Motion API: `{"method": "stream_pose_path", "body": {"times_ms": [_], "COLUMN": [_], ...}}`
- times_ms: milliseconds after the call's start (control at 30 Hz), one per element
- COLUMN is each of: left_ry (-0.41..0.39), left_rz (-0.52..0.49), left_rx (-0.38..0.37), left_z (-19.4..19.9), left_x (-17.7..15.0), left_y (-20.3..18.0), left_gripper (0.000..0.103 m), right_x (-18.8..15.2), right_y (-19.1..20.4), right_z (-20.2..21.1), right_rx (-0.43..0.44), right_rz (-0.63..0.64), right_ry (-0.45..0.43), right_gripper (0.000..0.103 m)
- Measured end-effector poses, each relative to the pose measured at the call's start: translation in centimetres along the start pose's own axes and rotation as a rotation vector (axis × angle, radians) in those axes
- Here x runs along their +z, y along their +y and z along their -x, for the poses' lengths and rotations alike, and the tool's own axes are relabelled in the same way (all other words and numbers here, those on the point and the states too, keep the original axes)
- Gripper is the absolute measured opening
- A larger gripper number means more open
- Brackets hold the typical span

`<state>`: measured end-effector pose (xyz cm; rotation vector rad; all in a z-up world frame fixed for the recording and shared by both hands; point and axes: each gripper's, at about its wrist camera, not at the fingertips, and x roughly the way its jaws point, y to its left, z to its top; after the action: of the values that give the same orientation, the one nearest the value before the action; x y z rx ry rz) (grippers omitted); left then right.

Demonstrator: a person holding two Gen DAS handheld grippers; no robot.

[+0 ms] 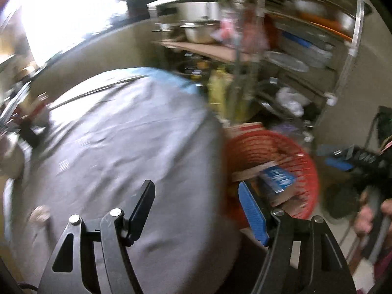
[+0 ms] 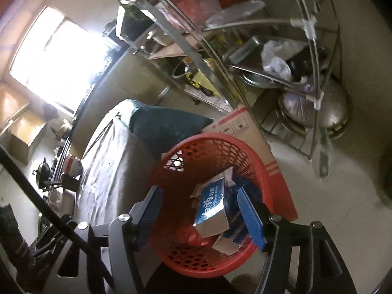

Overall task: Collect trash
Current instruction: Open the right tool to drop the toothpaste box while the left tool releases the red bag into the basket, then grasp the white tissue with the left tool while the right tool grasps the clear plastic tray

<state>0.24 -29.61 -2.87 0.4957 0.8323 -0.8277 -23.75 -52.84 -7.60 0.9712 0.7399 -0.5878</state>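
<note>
Two tools, both spread wide with nothing pinched. Right tool (image 2: 204, 210) hanging straight over the red basket (image 2: 259, 171), blue-and-white carton (image 2: 213, 208) lying inside between its two fingers but untouched, at least one more carton (image 2: 230, 241) beneath. Left tool (image 1: 196, 210) over the grey-covered table (image 1: 127, 132), basket (image 1: 311, 171) off to its right. One cardboard box (image 2: 247, 127) leaning behind the basket, one metal rack (image 2: 245, 56) further back. Only in the left view: right tool (image 1: 343, 163) and a hand (image 1: 365, 218). Left view blurred, cartons countable only in the right one.
</note>
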Motion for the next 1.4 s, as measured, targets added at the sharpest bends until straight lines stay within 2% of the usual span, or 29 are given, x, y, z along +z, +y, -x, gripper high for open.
{"method": "stream_pose_path", "body": {"times_ms": [67, 200, 367, 533, 667, 733, 833, 900, 1133, 1267, 1400], "left_ry": [-0.002, 0.014, 0.018, 0.003, 0.000, -0.003, -0.010, -0.013, -0.017, -0.025, -0.027], "left_rz": [0.046, 0.202, 0.366, 0.488, 0.551, 0.569, 0.590, 0.599, 0.649, 0.662, 0.679], "left_rx": [0.052, 0.179, 0.344, 0.458, 0.473, 0.467, 0.456, 0.456, 0.440, 0.429, 0.416], "left_z": [1.0, 3.1, 5.7, 7.6, 8.1, 8.2, 8.5, 8.7, 9.7, 10.2, 10.6], "left_x": [-1.4, -5.7, -9.8, -11.9, -13.1, -13.6, -14.6, -15.5, -17.9, -19.0, -19.7], "left_y": [2.4, 8.9, 16.5, 22.8, 25.8, 26.4, 27.0, 27.2, 28.8, 29.4, 29.9], "left_gripper": [0.072, 0.072, 0.071, 0.071, 0.071, 0.071, 0.071, 0.071, 0.071, 0.072, 0.072], "right_x": [-0.1, -0.5, -1.5, -3.7, -5.7, -6.3, -6.6, -6.6, -6.4, -6.1, -6.4], "right_y": [1.4, 5.4, 13.5, 22.1, 28.5, 30.9, 33.2, 34.1, 36.6, 38.0, 39.8], "right_z": [-0.1, -1.1, -4.5, -8.7, -12.9, -15.0, -18.4, -20.4, -26.1, -28.5, -31.0], "right_rx": [0.008, 0.039, 0.123, 0.198, 0.204, 0.189, 0.190, 0.170, 0.026, -0.107, -0.243], "right_rz": [0.032, 0.114, 0.253, 0.355, 0.435, 0.428, 0.320, 0.234, 0.046, -0.040, -0.022], "right_ry": [0.004, 0.043, 0.138, 0.258, 0.336, 0.376, 0.480, 0.520, 0.546, 0.517, 0.494], "right_gripper": [0.067, 0.067, 0.067, 0.067, 0.067, 0.067, 0.067, 0.067, 0.068, 0.067, 0.070]}}
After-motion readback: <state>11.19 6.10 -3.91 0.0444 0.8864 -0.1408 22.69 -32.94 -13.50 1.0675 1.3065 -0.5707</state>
